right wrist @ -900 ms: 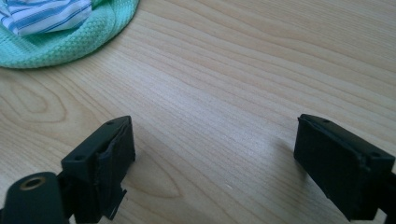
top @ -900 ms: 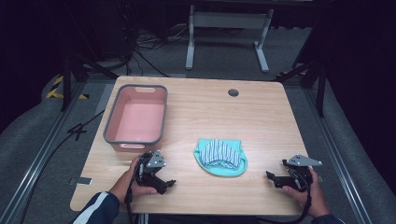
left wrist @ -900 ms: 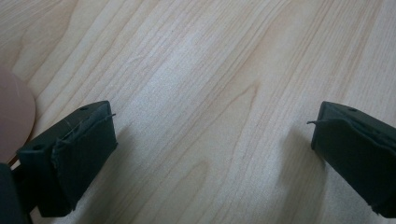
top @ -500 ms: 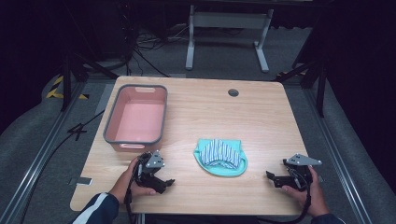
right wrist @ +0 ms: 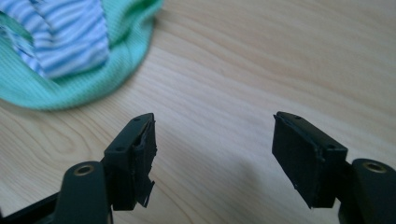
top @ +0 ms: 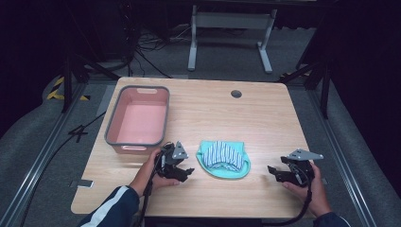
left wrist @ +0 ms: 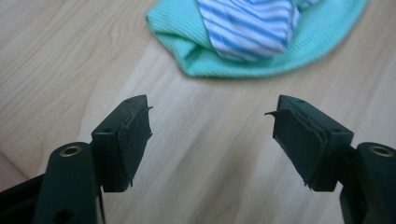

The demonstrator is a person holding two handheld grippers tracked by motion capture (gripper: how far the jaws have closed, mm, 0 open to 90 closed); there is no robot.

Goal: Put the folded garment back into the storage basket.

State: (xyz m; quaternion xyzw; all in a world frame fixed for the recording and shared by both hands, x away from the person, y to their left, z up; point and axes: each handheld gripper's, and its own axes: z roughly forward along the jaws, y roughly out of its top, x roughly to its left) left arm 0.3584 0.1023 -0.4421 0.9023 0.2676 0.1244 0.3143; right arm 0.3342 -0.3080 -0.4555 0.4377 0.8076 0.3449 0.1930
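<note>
A blue-and-white striped cloth (top: 224, 153) lies folded on a mint-green cloth (top: 222, 169) at the table's front middle. My left gripper (top: 187, 171) rests on the wood just left of the pile, open and empty, with the green cloth (left wrist: 243, 56) and striped cloth (left wrist: 247, 25) ahead of its jaws. To the right of the pile my right gripper (top: 273, 172) is open and empty too, a wider gap away. Its view has the striped cloth (right wrist: 60, 37) and green cloth (right wrist: 84, 79) at the upper left. Left gripper (left wrist: 212, 135) and right gripper (right wrist: 212, 154) both hover over bare wood.
A pink tub (top: 138, 120) with a grey rim stands at the table's left, just behind my left hand. A round cable hole (top: 236, 93) sits near the far edge. The table's front edge runs close under both hands.
</note>
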